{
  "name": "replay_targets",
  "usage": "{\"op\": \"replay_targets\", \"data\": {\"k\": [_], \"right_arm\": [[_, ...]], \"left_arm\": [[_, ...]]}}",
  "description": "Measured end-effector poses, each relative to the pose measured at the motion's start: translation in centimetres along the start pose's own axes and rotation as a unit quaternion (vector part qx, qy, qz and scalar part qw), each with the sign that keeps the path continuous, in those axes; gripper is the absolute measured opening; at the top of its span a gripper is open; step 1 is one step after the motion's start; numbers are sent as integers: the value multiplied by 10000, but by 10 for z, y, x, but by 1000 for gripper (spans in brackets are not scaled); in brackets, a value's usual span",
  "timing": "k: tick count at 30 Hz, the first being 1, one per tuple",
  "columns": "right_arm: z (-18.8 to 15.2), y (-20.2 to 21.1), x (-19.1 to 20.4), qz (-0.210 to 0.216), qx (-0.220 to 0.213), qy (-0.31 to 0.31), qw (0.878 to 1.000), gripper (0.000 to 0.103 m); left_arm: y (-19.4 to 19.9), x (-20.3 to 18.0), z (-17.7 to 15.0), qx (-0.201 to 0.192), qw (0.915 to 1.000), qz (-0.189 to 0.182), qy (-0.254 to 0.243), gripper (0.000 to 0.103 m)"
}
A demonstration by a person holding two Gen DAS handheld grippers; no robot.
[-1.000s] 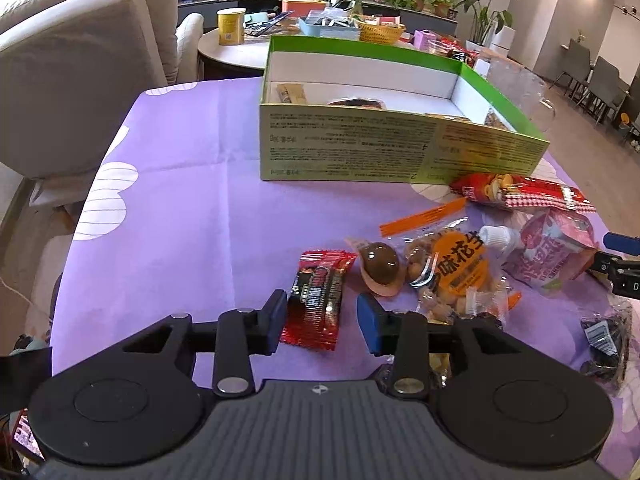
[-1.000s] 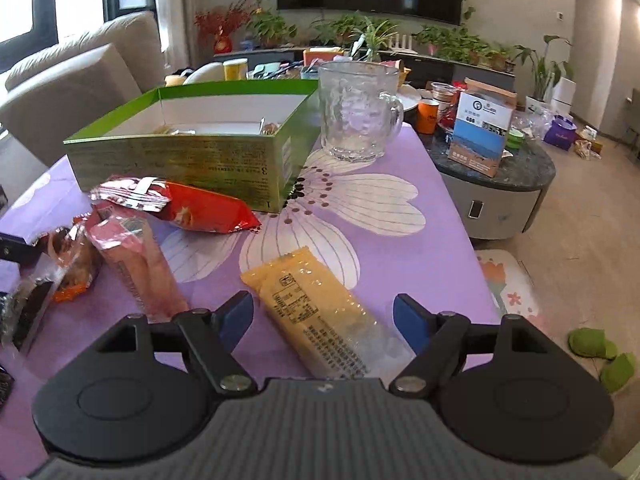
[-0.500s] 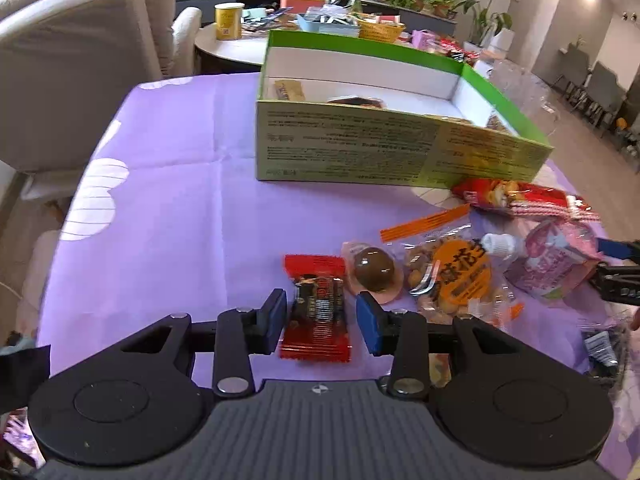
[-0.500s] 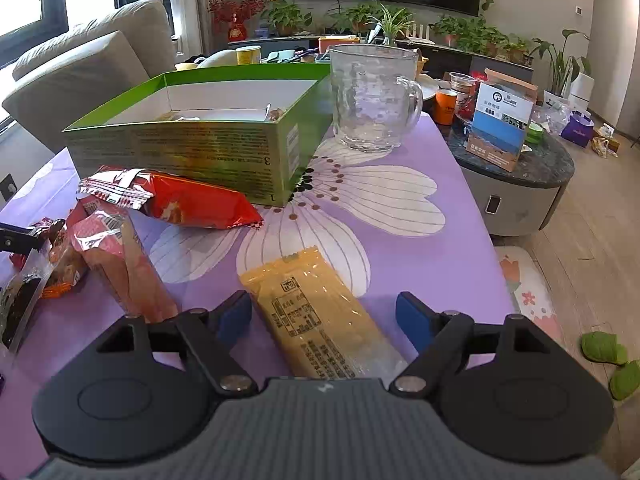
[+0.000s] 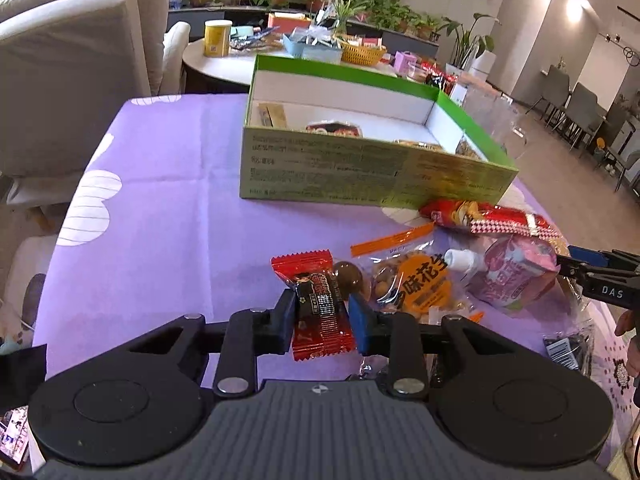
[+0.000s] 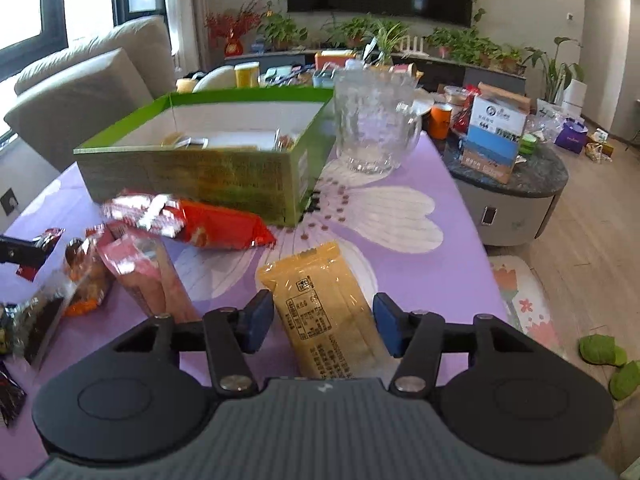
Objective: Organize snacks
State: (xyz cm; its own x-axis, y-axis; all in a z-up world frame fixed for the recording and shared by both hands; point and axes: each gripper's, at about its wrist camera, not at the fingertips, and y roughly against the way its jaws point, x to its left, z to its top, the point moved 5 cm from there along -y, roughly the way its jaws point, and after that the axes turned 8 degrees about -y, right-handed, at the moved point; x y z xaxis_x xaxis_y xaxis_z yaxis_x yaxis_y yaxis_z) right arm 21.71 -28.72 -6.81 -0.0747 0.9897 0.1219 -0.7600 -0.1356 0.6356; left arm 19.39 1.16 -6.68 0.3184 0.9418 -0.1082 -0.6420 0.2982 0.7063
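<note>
Pinching a red and black snack bar (image 5: 320,308) between its two fingers, the left gripper (image 5: 322,314) sits low over the purple table (image 5: 168,216), the bar's wrapper squeezed at its middle and its red end sticking out ahead of the fingers; whether the bar is lifted off the cloth cannot be told. Just beside it to the right lie a brown round sweet (image 5: 349,276), a clear bag of peanuts (image 5: 416,280) with an orange label, a pink spouted pouch (image 5: 512,272), and behind them a long red packet (image 5: 484,218). The green box (image 5: 360,172) stands open further back on the table, with a few small packets already inside. The right gripper (image 6: 320,320) has its fingers spread wide on either side of a yellow snack packet (image 6: 320,300) that lies flat on the table, neither finger touching it. To its left lie the pink pouch (image 6: 140,268) and the red packet (image 6: 192,222), which is near the front wall of the green box (image 6: 208,176). A glass mug (image 6: 372,124) stands just beside the box on the right
</note>
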Motion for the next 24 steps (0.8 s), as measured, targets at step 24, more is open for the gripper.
{"op": "replay_targets", "data": {"k": [24], "right_arm": [[39,35,29,471,-797,181,9955,59]], "left_arm": [[22,1,12,-370,9993,0,95,26]]}}
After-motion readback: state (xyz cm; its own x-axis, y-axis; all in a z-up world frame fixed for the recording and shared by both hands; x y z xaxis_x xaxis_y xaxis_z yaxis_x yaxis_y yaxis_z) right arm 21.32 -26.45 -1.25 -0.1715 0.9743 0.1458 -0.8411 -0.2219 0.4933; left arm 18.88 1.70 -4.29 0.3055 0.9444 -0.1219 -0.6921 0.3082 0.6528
